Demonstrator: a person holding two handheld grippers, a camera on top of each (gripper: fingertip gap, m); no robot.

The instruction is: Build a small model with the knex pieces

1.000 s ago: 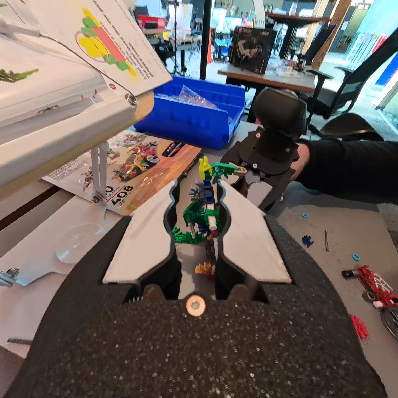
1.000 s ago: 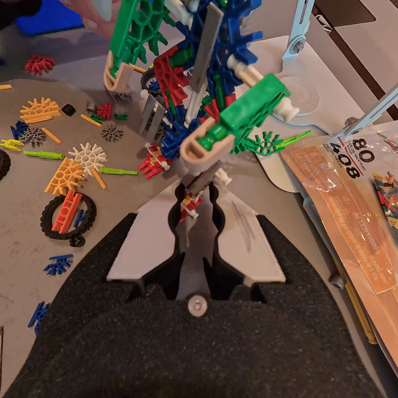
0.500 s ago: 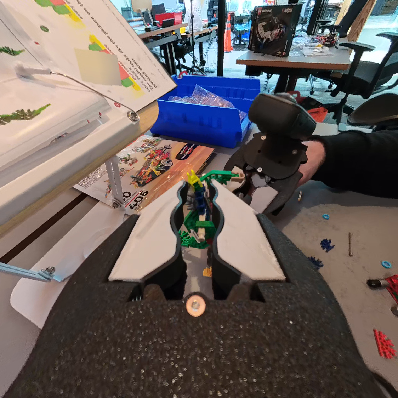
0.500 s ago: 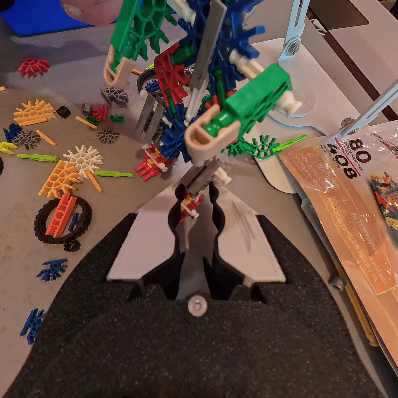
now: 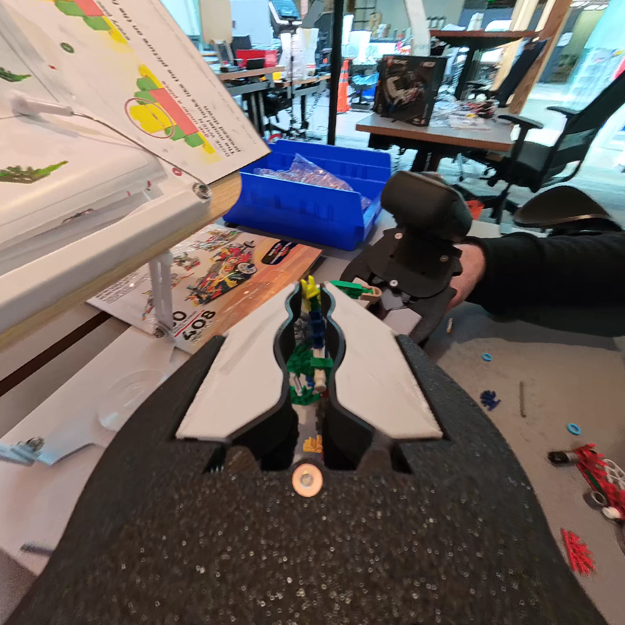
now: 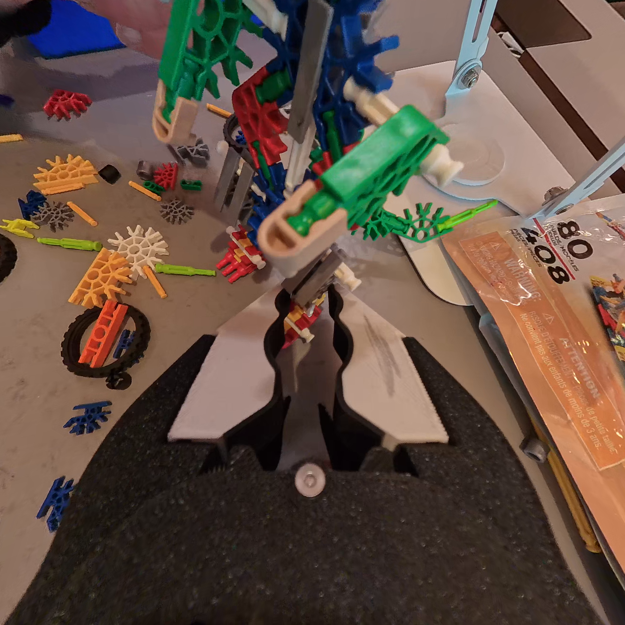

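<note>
Since a second ago our left gripper (image 5: 310, 297) has closed from a wide gap onto the multicoloured plastic rod-and-connector model (image 5: 313, 341), while our right gripper (image 6: 306, 301) stays clamped on its red-and-yellow lower end (image 6: 301, 319) above the grey tabletop (image 6: 30, 338). We judge that pulling the two apart could snap a press-fit joint and drop pieces among the loose connectors (image 6: 101, 274). Exactly where the left fingers (image 5: 247, 365) bear is hidden between them, and the model's top is cut off in the right wrist view.

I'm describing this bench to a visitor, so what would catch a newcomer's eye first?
A multicoloured construction-toy model stands mid-table, gripped from both sides: the right tool shut on its red-and-yellow foot, the left tool shut on its upper part. Loose pieces litter the grey table to its left, and a blue bin sits behind.
</note>
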